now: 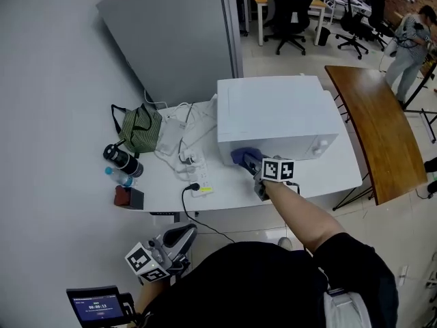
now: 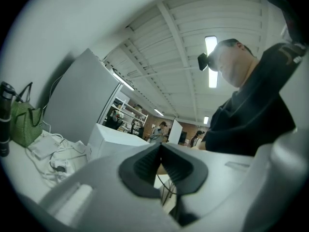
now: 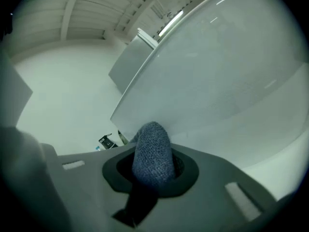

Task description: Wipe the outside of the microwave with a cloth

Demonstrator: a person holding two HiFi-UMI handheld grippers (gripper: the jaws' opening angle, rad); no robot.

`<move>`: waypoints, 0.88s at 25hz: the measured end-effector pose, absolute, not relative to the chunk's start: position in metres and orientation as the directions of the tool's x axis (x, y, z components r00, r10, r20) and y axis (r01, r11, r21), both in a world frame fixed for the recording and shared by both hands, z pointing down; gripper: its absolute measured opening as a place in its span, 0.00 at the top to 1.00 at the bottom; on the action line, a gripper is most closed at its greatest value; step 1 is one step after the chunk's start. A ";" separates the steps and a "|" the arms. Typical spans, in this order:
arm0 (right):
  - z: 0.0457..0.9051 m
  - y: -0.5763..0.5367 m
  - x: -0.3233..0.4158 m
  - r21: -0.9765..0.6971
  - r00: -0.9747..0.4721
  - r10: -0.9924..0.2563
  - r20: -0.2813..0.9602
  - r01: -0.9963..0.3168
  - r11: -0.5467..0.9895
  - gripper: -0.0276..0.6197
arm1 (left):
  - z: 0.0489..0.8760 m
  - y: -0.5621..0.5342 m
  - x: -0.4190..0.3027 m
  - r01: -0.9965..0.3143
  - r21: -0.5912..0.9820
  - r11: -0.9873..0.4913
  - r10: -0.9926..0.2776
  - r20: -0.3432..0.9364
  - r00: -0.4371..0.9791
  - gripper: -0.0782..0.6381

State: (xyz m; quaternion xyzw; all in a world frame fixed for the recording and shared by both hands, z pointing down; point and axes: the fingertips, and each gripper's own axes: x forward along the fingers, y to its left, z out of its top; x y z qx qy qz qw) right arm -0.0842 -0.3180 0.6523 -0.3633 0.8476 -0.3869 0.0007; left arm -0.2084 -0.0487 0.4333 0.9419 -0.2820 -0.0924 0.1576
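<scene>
Microwave (image 1: 280,115) had the cloth (image 1: 244,157), pinched in the right gripper (image 3: 154,173), at its near-left corner; flat pressure and long strokes seemed best. Left gripper (image 2: 161,164) hung idle, jaws together.

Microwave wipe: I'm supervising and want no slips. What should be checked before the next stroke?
1. Cloth clamped in right gripper: ok.
2. Cloth touching the microwave: ok, at the near face's lower left corner.
3. Left gripper shut, empty, held away from the table: ok.
4. Power strip and cables clear of the stroke: cannot tell; they lie close beside the microwave's left side.
</scene>
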 end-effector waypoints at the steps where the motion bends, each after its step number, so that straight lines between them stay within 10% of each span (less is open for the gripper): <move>1: 0.652 -0.319 -0.054 -0.653 -0.715 -0.641 0.280 -0.631 0.419 0.87 | 0.432 -0.050 -0.197 -0.495 0.343 -0.798 -0.552 -0.086 0.829 0.89; 11: 0.659 -0.315 0.190 -0.675 -0.563 -0.782 0.268 -0.689 0.264 0.87 | 0.425 -0.059 -0.036 -0.402 0.356 -0.843 -0.469 -0.121 0.875 0.89; 22: 0.670 -0.291 -0.016 -0.661 -0.775 -0.552 0.309 -0.592 0.461 0.87 | 0.436 -0.031 -0.118 -0.489 0.359 -0.795 -0.552 -0.091 0.829 0.89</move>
